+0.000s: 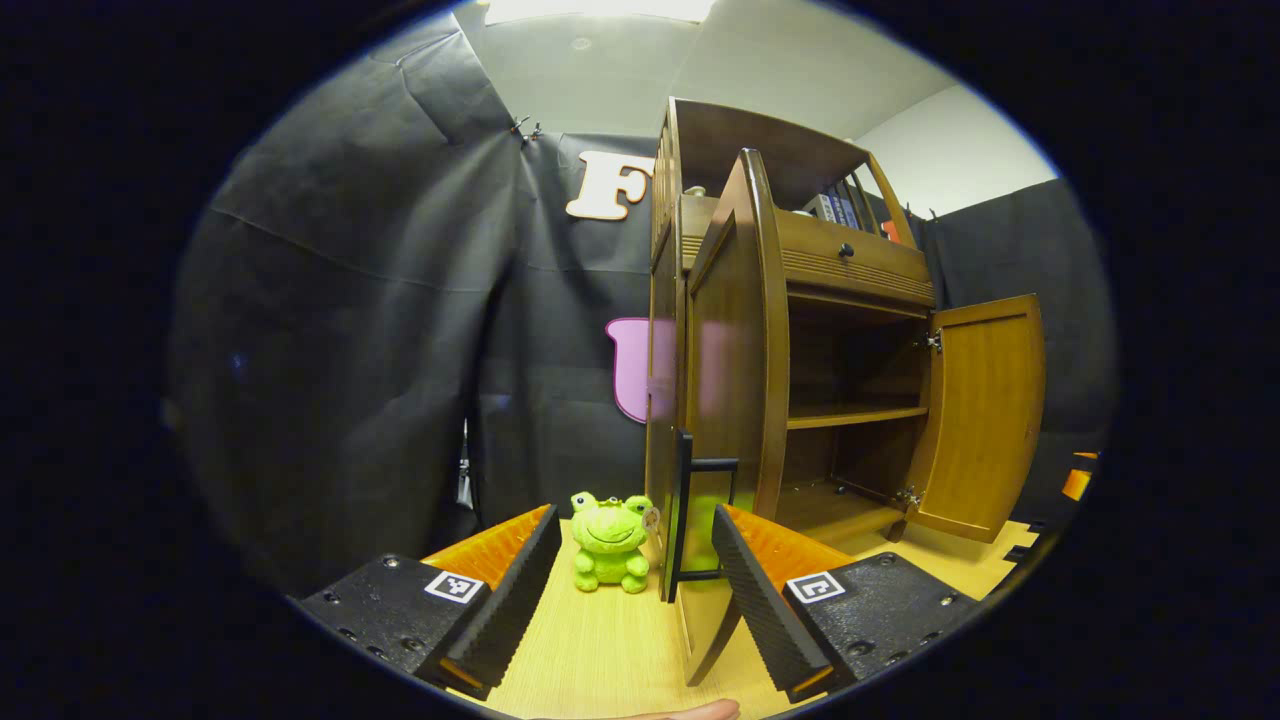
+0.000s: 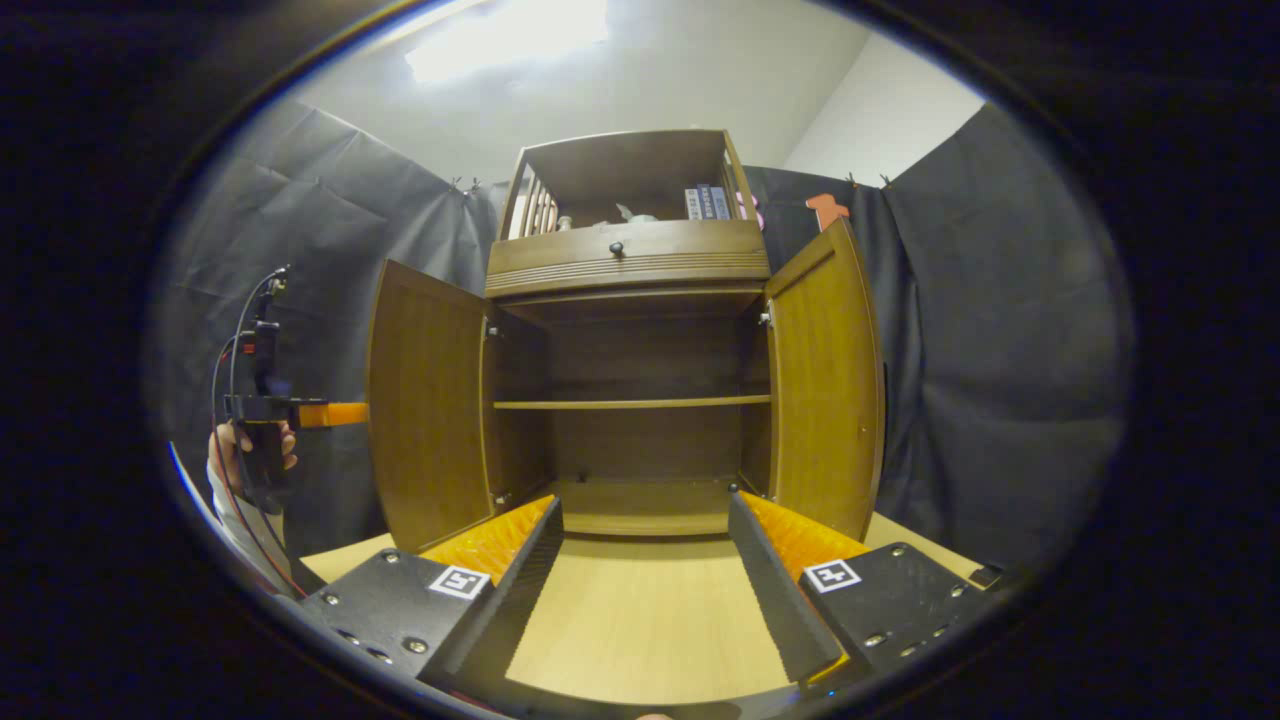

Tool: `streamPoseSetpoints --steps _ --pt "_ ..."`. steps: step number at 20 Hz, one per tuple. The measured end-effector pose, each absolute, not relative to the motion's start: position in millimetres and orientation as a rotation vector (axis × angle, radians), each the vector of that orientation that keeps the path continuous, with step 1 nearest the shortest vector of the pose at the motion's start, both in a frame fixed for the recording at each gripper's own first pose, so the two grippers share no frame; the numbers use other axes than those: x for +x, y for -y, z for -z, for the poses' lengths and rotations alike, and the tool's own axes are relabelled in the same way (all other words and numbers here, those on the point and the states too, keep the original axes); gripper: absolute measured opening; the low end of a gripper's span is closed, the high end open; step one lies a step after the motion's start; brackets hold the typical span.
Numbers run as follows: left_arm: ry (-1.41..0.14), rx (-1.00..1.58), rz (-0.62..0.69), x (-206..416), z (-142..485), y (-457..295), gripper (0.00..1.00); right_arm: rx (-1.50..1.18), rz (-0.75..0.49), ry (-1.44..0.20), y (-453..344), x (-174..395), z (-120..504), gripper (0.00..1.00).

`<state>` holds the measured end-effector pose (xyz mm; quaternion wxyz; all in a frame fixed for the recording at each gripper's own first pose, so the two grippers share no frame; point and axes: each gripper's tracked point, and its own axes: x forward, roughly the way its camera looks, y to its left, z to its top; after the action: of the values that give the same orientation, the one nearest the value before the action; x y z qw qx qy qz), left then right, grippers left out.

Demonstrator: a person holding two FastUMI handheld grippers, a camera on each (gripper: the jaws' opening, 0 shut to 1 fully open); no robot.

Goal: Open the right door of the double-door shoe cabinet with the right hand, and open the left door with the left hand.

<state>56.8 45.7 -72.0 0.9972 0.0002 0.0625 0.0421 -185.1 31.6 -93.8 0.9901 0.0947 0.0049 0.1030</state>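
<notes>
The brown wooden shoe cabinet stands on a light tabletop with both doors swung out. In the right gripper view the left door and the right door flank two bare shelves, and my right gripper is open in front of them, touching nothing. In the left gripper view the left door is edge-on, and its black handle sits between the fingers of my open left gripper, close to the right finger. The right door is farther off. A hand holds the left gripper beside the left door.
A green frog toy sits on the tabletop just left of the left door. A drawer with a round knob and books on the top shelf are above the doors. Black cloth walls surround the cabinet.
</notes>
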Motion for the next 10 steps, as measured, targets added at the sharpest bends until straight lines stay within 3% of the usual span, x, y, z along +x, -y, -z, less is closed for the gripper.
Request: streamPoseSetpoints --steps 4,5,6,10 --pt "-0.167 0.027 -0.146 43.0 67.6 -44.8 0.93 0.233 -0.243 0.030 -34.1 -185.6 81.7 0.98" --pt "-0.153 0.031 -0.159 41.1 60.2 -42.5 0.93 0.228 -0.242 0.032 -33.3 -185.2 79.9 0.94" --pt "-0.130 0.028 -0.159 39.4 49.8 -36.9 0.96 0.217 -0.234 0.036 -31.5 -184.5 78.9 0.98" --pt "-0.071 0.033 -0.101 44.3 23.5 7.5 0.92 0.212 -0.178 0.021 -19.4 -174.5 74.4 0.98"
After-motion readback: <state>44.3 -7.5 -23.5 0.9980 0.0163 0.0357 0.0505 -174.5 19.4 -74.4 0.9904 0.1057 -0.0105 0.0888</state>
